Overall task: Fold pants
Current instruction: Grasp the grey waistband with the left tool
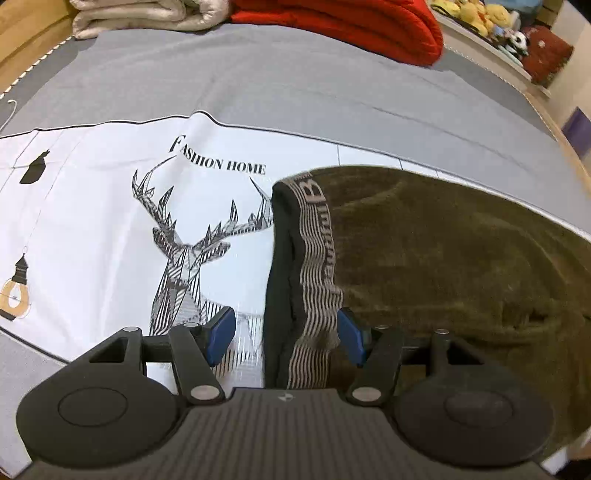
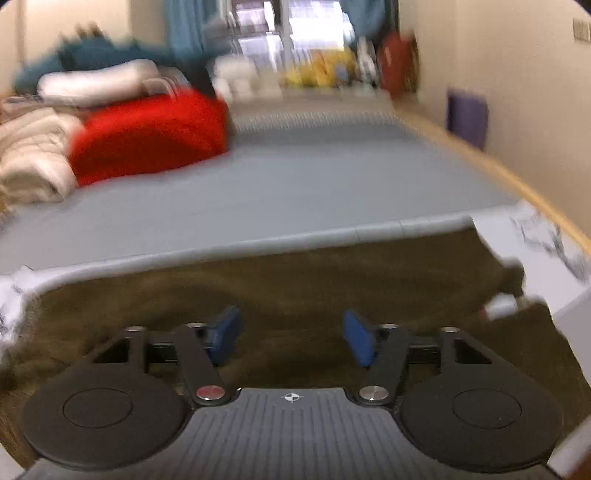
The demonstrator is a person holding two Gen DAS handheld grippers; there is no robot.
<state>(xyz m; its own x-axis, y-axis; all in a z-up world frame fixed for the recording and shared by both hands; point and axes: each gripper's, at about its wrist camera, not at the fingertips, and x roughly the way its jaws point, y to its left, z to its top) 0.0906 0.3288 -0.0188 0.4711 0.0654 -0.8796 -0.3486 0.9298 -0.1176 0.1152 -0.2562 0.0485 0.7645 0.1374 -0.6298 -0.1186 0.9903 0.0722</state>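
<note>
Left gripper [image 1: 286, 334] spread over pants [image 1: 443, 258] waistband [image 1: 316, 280], right gripper [image 2: 291, 338] spread above pants

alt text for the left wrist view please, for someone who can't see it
The left gripper hangs open over the striped waistband of olive-brown pants, its blue pads either side of the band without pressing it. The pants lie on a white cloth printed with a deer and "FASHION HOME", spread over a grey bed; a red blanket lies beyond.

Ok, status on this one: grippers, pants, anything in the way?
Left gripper open over striped waistband. Right gripper open, empty, above olive pants. Pants flat on white cloth. Nothing obstructing.
</note>
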